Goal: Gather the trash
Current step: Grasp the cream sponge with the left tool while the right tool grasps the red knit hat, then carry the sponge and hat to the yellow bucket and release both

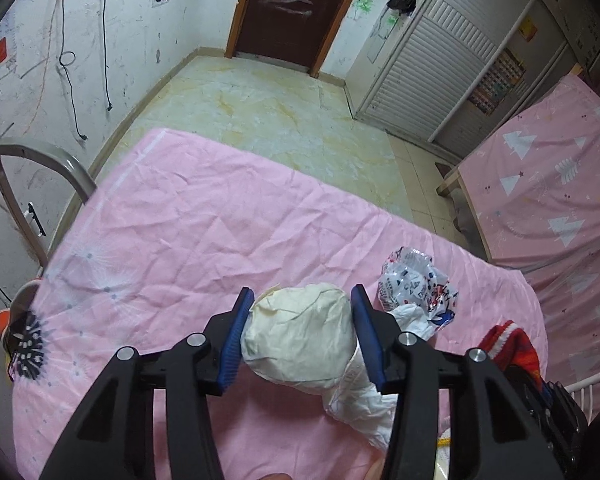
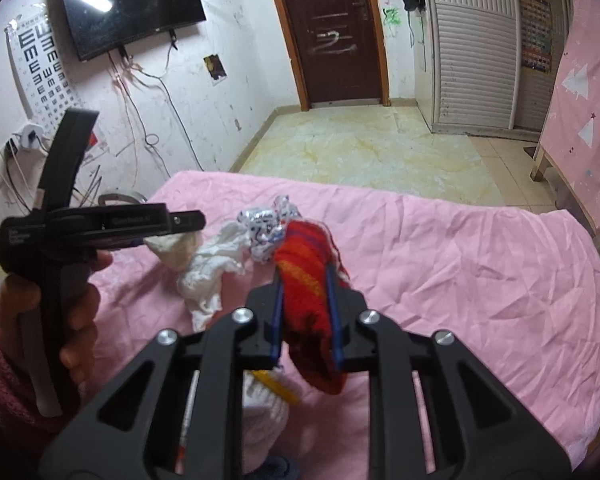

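- Left tool pinches the cream paper wad just above the pink bed.
- Right tool clamps a red knitted cloth.
- Crumpled printed wrapper lies right of the left tool, likelier the nearer.

Open pink sheet ahead and left; crumpled wrapper and white tissue crowding the right
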The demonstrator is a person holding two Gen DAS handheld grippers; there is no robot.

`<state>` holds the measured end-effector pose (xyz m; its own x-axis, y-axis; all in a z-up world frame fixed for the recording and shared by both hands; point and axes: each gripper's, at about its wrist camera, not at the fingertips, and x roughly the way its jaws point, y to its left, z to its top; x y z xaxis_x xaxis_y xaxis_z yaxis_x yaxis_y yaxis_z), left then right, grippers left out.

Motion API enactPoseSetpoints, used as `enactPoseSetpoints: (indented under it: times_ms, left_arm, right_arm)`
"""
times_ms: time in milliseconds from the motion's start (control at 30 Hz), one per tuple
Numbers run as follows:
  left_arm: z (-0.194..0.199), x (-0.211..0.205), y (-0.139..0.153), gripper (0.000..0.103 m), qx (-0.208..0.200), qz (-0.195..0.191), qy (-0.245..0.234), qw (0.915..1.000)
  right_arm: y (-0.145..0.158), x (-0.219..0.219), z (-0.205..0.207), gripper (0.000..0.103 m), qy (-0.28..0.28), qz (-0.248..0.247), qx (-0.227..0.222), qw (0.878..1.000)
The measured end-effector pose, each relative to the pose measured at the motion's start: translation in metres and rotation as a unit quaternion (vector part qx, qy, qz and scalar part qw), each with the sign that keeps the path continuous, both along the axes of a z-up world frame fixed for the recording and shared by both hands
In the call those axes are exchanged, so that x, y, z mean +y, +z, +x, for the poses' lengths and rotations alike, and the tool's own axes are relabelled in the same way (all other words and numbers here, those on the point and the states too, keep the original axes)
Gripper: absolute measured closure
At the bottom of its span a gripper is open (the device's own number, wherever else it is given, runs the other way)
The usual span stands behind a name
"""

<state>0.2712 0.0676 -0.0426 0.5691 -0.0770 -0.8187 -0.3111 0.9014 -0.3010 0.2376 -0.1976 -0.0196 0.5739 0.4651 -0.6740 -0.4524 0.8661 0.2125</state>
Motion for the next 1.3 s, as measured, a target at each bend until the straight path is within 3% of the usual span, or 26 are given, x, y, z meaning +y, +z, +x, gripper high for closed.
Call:
enactPoseSetpoints:
  times_ms: [300,533,967,1300]
  left_arm:
    - [-0.028,-0.015,0.048,0.063,-0.045,0.027,-0.010,0.9986]
    - [-0.051,-0.056,0.079,0.063,-0.073,0.046,-0.045,0.9952]
    - [-0.076,-0.179,0.119,0.063,-0.108,0.063,-0.140,0.9823]
    - [-0.090,-0.291,0.110,0.063,-0.098,0.064,-0.224,0.9676]
  right_arm:
    - [0.020,-0.028,-0.017,0.086,-0.019,0.023,-0.021,0.999]
    - [0.033,-0.060,-0.038,0.086,-0.038,0.038,-0.040,0.998]
    - [0.046,-0.171,-0.081,0.086,-0.123,0.072,-0.069,0.987]
    - [0.039,-0.264,-0.118,0.086,-0.200,0.088,-0.078,0.973]
